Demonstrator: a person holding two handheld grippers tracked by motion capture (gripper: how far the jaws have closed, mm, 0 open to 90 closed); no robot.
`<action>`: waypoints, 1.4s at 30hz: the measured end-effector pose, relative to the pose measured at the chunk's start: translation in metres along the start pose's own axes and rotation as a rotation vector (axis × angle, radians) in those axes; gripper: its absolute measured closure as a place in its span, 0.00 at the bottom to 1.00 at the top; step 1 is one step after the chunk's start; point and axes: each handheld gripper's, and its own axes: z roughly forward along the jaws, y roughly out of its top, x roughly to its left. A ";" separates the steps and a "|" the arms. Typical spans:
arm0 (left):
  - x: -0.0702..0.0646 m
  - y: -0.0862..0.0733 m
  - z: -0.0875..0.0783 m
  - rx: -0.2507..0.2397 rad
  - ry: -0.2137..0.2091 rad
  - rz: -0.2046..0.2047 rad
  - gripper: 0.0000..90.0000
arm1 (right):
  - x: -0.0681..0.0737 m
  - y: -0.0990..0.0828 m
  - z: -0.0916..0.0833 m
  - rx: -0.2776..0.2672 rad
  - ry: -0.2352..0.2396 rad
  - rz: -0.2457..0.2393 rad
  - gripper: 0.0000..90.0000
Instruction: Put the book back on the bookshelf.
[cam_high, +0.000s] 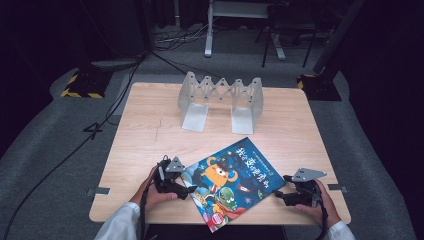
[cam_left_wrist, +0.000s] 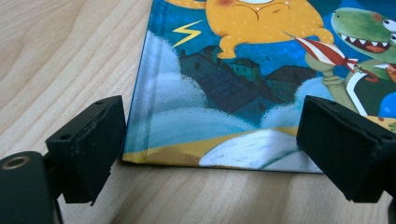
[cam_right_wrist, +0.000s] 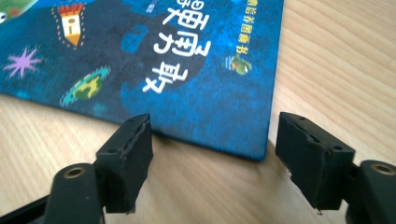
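Observation:
A blue picture book (cam_high: 230, 181) with an orange monster on its cover lies flat and slanted near the table's front edge. My left gripper (cam_high: 181, 189) is at the book's left corner, held low, jaws open wide. In the left gripper view the book's corner (cam_left_wrist: 196, 154) lies on the wood between the two black pads (cam_left_wrist: 88, 147), untouched. My right gripper (cam_high: 282, 194) is at the book's right corner, also open. In the right gripper view the dark blue corner (cam_right_wrist: 252, 149) of the book sits just ahead of the gap between the pads (cam_right_wrist: 310, 156), apart from them.
A grey folding book rack (cam_high: 221, 100) with two upright ends stands at the back middle of the wooden table (cam_high: 150, 125). Bare wood lies between rack and book. Cables run over the grey floor at the left.

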 end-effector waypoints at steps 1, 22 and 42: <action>0.000 0.000 0.000 0.000 0.000 0.000 0.10 | 0.000 0.000 0.000 0.000 0.000 0.000 0.31; -0.026 -0.035 -0.034 0.033 -0.008 -0.003 0.10 | -0.006 0.056 0.050 0.017 -0.105 0.035 0.37; -0.046 -0.051 -0.043 0.019 0.067 0.019 0.15 | 0.019 0.069 0.065 0.009 -0.027 -0.008 0.32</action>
